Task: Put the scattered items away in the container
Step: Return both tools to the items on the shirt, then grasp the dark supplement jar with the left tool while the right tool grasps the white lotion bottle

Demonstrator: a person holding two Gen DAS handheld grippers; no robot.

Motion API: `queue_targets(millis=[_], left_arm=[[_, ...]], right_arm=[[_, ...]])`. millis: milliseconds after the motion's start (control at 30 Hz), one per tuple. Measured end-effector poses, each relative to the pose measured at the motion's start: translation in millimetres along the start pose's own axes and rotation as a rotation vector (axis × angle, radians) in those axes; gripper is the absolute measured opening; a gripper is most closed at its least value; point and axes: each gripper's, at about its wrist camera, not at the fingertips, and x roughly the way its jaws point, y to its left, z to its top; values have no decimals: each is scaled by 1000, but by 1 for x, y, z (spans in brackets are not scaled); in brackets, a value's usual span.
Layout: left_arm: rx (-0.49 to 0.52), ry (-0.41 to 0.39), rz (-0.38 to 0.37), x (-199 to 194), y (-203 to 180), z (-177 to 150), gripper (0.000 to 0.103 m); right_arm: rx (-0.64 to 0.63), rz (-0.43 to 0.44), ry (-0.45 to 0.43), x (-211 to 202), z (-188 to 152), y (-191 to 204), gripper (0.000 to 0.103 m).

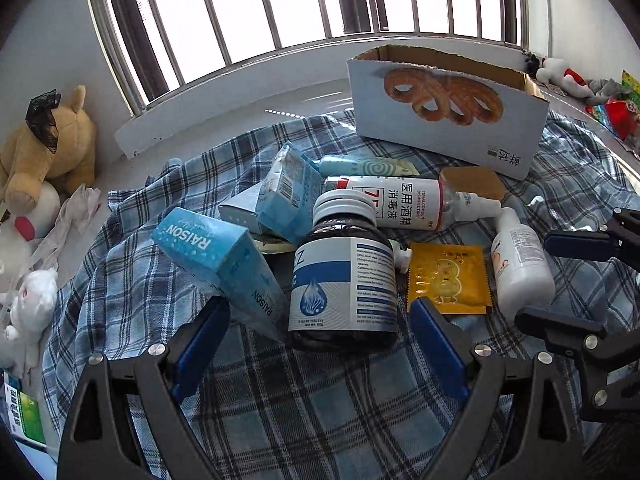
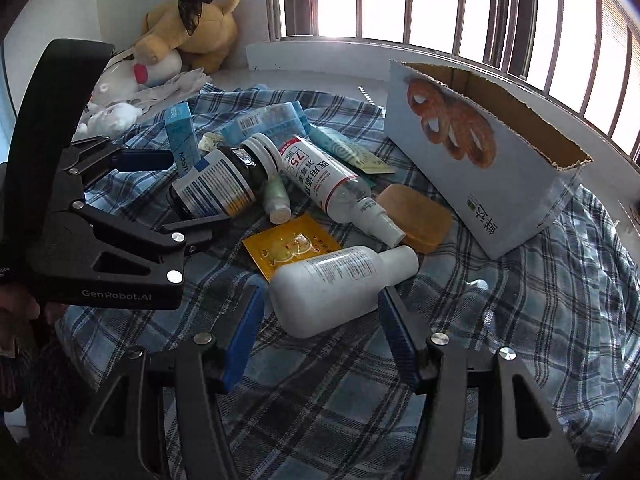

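On plaid cloth | left gripper (image 1: 320, 316) spread wide around dark bottle (image 1: 343, 280) | right gripper (image 2: 320, 312) parted around white bottle (image 2: 340, 284), pads clear

Soft toys, a checked cloth and a barred window framed the scene.
A tan plush animal (image 1: 48, 152) with a scrap of black lace (image 1: 42, 120) on its head slumped in the corner by the white wall, leaning on a white plush toy with a red patch (image 1: 28, 216). A small white plush rabbit (image 1: 34, 300) lay nearer, beside crumpled clear plastic wrapping (image 1: 76, 212). A blue-and-white plaid cloth (image 1: 280, 400) lay rumpled over the surface. Behind, grey metal window bars (image 1: 280, 4) stood against bright daylight above a white sill (image 1: 224, 104).
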Motion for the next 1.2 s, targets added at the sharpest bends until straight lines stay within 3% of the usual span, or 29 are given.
queue_targets(millis=[100, 167, 233, 300, 567, 667, 733, 767, 867, 900, 1067, 1200], left_arm=[[-27, 9, -26, 9, 1, 0, 93], [-78, 11, -73, 10, 8, -2, 90], [-105, 11, -92, 9, 13, -5, 75], [-114, 22, -115, 8, 15, -8, 62], [-78, 50, -94, -5, 20, -24, 61], [-66, 41, -83, -17, 19, -30, 61], [-37, 20, -58, -24, 13, -29, 61], [-25, 9, -41, -27, 10, -28, 61], [-12, -13, 2, -26, 5, -22, 87], [-21, -19, 3, -25, 5, -20, 88], [-30, 7, 33, -10, 1, -16, 88], [-48, 23, 26, -3, 4, -21, 88]], right_arm=[[3, -18, 5, 3, 0, -1, 57], [-3, -30, -7, -1, -2, -2, 51], [0, -42, -20, -7, -4, -4, 35], [9, -30, -19, -11, -6, -7, 31], [64, -62, 3, -16, -8, -19, 26], [110, -71, 9, -15, -9, -27, 35], [113, -85, 6, -14, -8, -26, 57], [102, -87, 2, -13, -7, -23, 61], [71, -98, -14, -9, -5, -12, 67], [71, -109, -25, -7, -3, -10, 70], [54, -233, -35, 12, 12, -9, 71], [134, -183, -11, 6, 6, -31, 67]])
